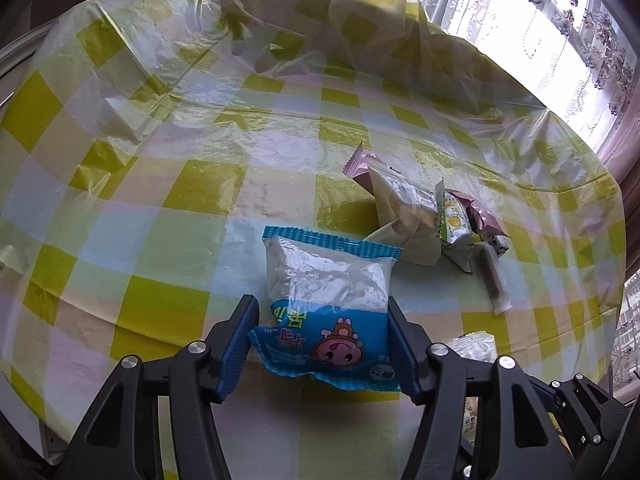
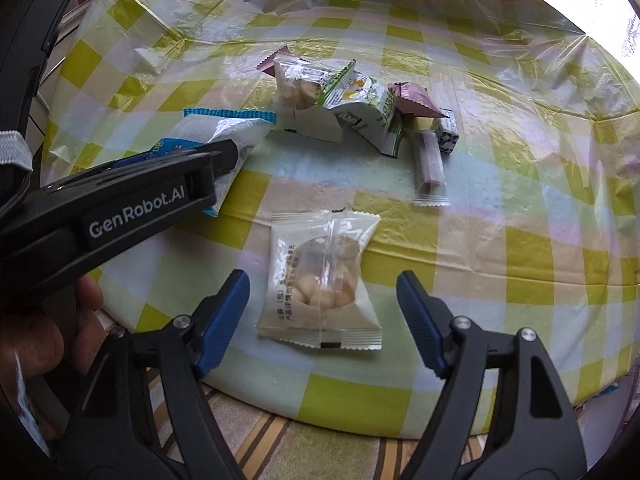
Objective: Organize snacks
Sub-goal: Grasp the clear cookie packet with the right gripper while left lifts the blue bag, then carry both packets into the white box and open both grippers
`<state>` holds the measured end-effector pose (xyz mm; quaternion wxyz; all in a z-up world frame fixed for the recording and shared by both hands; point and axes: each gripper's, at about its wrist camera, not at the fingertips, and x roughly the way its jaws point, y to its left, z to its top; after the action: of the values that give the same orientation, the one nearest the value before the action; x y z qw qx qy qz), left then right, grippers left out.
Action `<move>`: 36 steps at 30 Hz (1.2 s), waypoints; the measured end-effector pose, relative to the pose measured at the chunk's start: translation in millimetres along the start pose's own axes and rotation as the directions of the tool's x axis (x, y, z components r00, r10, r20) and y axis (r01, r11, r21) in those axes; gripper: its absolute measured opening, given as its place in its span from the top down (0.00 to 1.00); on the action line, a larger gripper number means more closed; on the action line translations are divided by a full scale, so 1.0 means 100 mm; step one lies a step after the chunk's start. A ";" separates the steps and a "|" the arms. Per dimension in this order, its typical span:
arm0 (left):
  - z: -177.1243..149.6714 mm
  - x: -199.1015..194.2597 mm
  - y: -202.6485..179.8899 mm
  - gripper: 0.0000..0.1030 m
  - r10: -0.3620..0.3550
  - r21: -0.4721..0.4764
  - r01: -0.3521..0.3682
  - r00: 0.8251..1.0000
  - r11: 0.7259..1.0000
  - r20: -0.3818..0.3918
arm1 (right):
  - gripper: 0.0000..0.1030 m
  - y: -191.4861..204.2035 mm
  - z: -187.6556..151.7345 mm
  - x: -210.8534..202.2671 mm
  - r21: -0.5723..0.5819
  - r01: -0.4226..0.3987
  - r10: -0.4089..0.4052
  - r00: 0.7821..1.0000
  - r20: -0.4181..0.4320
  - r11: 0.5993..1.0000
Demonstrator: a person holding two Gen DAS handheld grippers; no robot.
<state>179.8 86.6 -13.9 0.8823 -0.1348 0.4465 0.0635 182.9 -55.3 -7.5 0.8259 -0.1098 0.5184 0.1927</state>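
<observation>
We've got the left gripper clamped on the blue-and-clear plastic snack packet, right gripper wide around the white nut pouch, wrapper pile at twelve o'clock still unsorted.

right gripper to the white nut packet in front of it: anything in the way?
Nothing visible. The white nut packet lies flat on the checked tablecloth, alone between the open right gripper fingers. The left gripper and its blue packet sit off to the side.

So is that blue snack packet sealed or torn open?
Sealed, as far as visible: the blue packet looks puffed and both crimped ends appear intact.
</observation>
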 end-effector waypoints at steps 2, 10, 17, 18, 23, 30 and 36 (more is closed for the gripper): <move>-0.01 0.03 0.00 0.38 0.004 0.005 -0.004 1.000 1.000 -0.010 | 0.36 0.00 0.00 0.05 0.001 0.006 -0.006 1.000 -0.016 1.000; -0.04 0.05 -0.08 0.44 0.032 0.045 -0.032 0.999 0.998 -0.007 | 0.54 -0.05 -0.02 0.01 0.021 0.008 -0.008 1.000 0.025 1.000; -0.06 -0.02 -0.13 0.47 0.019 0.055 -0.020 1.000 0.998 0.024 | 0.55 -0.15 -0.05 -0.06 0.067 -0.019 0.016 0.999 0.050 0.998; -0.06 -0.03 -0.14 0.47 0.016 0.058 -0.018 0.999 0.998 0.029 | 0.55 -0.18 -0.06 -0.08 0.073 -0.020 0.016 0.998 0.055 0.997; -0.06 -0.12 -0.22 0.47 -0.002 0.071 -0.001 0.999 0.997 0.053 | 0.55 -0.29 -0.09 -0.17 0.102 -0.026 0.018 0.997 0.075 0.994; -0.09 -0.24 -0.41 0.47 -0.039 0.103 0.031 0.997 0.994 0.070 | 0.55 -0.47 -0.13 -0.31 0.138 -0.028 0.014 0.995 0.102 0.990; -0.13 -0.30 -0.65 0.47 -0.073 0.141 0.064 0.995 0.988 0.062 | 0.55 -0.70 -0.21 -0.45 0.174 -0.023 0.002 0.992 0.123 0.984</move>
<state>167.2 21.3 14.9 0.9058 -0.0861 0.4149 0.0063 178.3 -136.1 22.4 0.8612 -0.0214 0.4826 0.1578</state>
